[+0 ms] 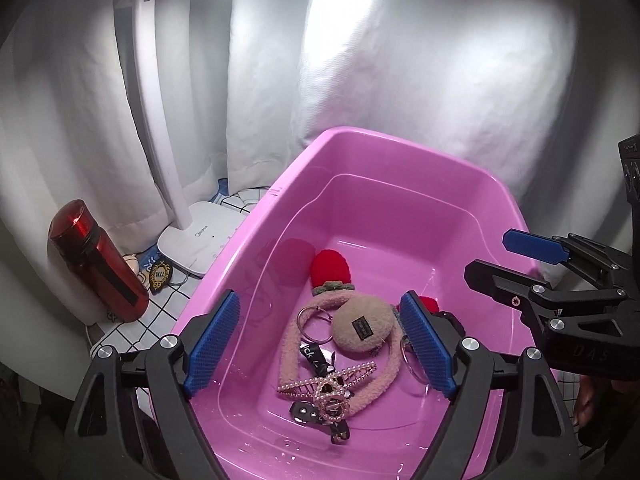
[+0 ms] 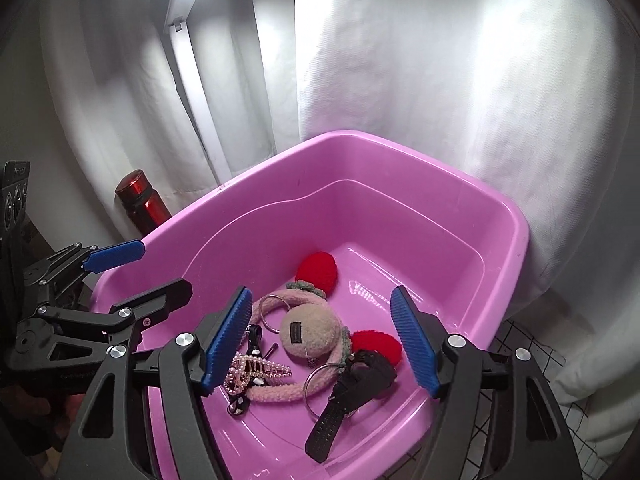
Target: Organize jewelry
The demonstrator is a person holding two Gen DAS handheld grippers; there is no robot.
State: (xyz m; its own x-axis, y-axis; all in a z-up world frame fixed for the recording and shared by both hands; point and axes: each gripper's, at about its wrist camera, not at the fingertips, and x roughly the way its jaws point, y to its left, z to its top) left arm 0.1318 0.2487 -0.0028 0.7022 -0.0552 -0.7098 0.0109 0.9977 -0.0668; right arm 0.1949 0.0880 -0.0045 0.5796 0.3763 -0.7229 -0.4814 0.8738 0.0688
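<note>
A pink plastic tub [image 1: 256,220] [image 2: 508,216] holds the jewelry in a pile. In it lie a fuzzy pink headband [image 1: 384,376] [image 2: 280,394] with red pompoms [image 1: 330,266] [image 2: 318,270] and a beige round pad [image 1: 360,328] [image 2: 310,330]. With it are a pearl hair clip [image 1: 328,380] [image 2: 256,368], metal rings [image 1: 314,324] and a black watch [image 2: 348,396]. My left gripper [image 1: 320,300] [image 2: 164,266] hangs open over the pile with nothing between its pads. My right gripper [image 2: 320,294] [image 1: 488,254] also stands open above it, empty.
A red bottle [image 1: 96,264] [image 2: 142,204] and a white lamp base [image 1: 196,244] stand left of the tub on a grid-patterned cloth [image 1: 136,328] [image 2: 516,344]. A small black and gold badge [image 1: 160,278] lies there too. White curtains [image 1: 440,80] close off the back.
</note>
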